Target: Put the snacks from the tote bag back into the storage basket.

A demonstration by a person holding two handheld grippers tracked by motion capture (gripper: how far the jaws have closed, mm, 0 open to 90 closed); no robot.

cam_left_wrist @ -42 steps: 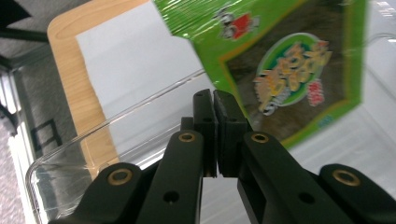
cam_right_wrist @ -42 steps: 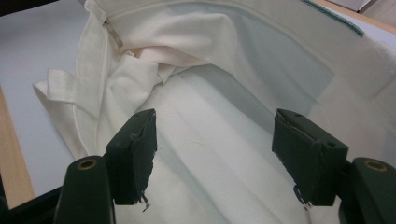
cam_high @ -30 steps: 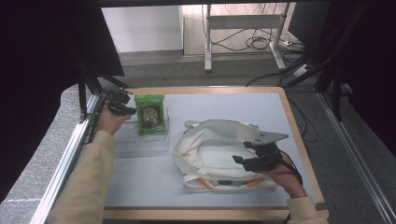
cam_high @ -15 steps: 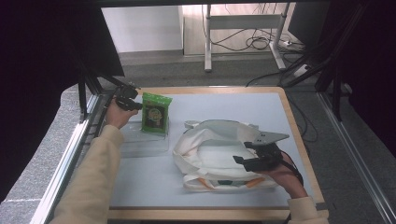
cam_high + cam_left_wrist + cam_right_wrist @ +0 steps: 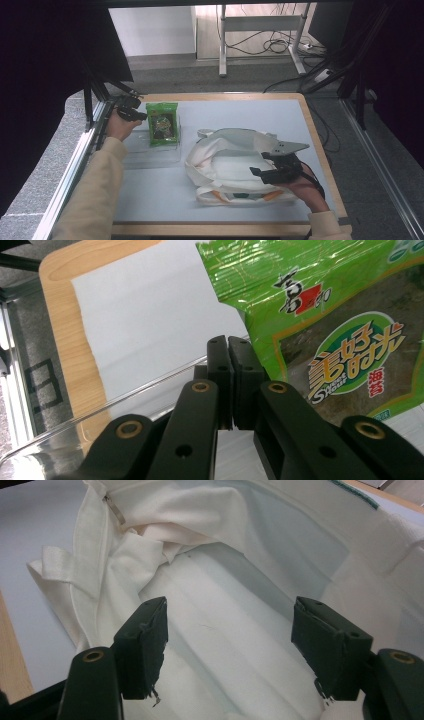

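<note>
Snack pack pinched at its edge by my left gripper, jaws pressed tight, lifting it for bagging | white bag lies between my right gripper's spread jaws, mouth open.

I work at a wood-edged table with a pale blue-grey top. Beyond it lies grey carpet, then a white wall and a strip of light wood floor. A white desk frame stands there over tangled cables. Black curtains hang on both sides, with aluminium rails along the table.
</note>
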